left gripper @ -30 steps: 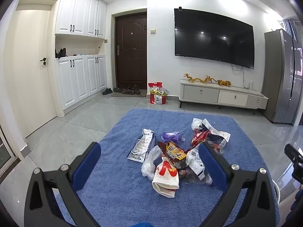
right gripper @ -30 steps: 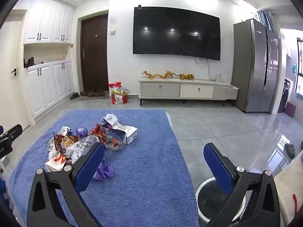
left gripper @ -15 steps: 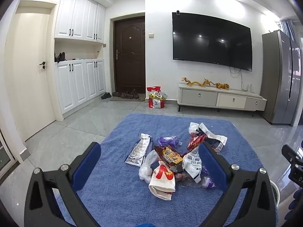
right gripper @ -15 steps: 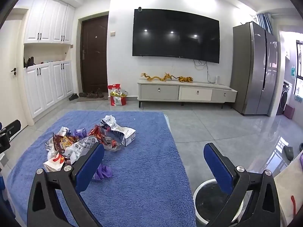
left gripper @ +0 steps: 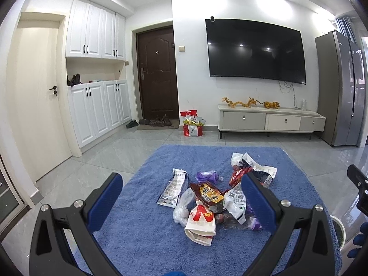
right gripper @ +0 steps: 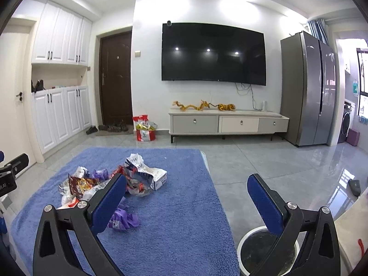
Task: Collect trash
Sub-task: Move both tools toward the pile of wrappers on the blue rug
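Observation:
A pile of trash lies on a blue cloth-covered table: a white-and-red paper bag, a dark red snack bag, a white wrapper, a purple wrapper and crumpled silver wrappers. My left gripper is open and empty, held above the near side of the pile. My right gripper is open and empty, to the right of the pile. A purple wrapper lies beside its left finger. A white-rimmed trash bin stands on the floor below the right finger.
The table's right edge drops to a grey tiled floor. A TV stand, wall TV and fridge stand beyond. White cabinets and a brown door are at left. A red bag sits on the floor.
Both views have tilted slightly upward, so the trash pile and table sit lower in frame. Both grippers stay open and empty.

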A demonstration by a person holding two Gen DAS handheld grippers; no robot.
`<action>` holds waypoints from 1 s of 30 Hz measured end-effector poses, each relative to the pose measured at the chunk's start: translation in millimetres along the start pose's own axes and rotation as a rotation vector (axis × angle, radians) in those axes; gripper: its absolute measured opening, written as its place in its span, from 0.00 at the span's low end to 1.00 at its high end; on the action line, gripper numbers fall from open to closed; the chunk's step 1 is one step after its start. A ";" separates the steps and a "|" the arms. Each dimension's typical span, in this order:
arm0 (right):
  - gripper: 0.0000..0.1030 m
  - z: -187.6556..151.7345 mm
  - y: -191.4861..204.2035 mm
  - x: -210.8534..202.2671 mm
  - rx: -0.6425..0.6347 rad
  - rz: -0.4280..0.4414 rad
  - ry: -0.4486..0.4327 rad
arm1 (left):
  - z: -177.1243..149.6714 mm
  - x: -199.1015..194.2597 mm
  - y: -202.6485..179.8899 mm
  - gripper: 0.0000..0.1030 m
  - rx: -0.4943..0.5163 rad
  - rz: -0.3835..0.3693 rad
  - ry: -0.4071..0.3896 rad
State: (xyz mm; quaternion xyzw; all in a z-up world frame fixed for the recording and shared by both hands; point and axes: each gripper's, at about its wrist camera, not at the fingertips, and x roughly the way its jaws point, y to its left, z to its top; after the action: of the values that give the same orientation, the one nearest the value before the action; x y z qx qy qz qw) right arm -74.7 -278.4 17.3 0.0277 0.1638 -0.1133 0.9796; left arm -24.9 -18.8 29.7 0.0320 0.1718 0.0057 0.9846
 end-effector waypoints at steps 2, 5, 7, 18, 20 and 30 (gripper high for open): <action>1.00 2.8 -1.2 -2.6 0.003 0.006 -0.007 | 2.0 -3.6 -3.1 1.00 0.007 0.004 -0.020; 1.00 4.2 -4.1 -6.5 0.001 0.007 -0.015 | 5.1 -12.3 -4.8 1.00 0.008 -0.006 -0.046; 1.00 6.0 -5.8 -7.9 0.003 0.007 -0.019 | 5.9 -16.2 -7.2 1.00 0.011 -0.010 -0.067; 1.00 4.6 -5.3 -3.8 0.003 0.017 -0.018 | 10.0 -20.1 2.1 1.00 -0.009 -0.014 -0.089; 1.00 4.8 -5.8 -3.4 0.008 0.022 -0.025 | 11.6 -20.0 4.8 1.00 -0.013 -0.011 -0.088; 1.00 7.4 -8.8 10.3 0.032 0.056 -0.018 | 21.6 -15.5 16.2 1.00 -0.030 -0.006 -0.074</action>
State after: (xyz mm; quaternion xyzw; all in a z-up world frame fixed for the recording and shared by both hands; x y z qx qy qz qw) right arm -64.9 -289.8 20.7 0.0471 0.1522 -0.0886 0.9832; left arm -32.1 -4.3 56.3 0.0167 0.1352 0.0040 0.9907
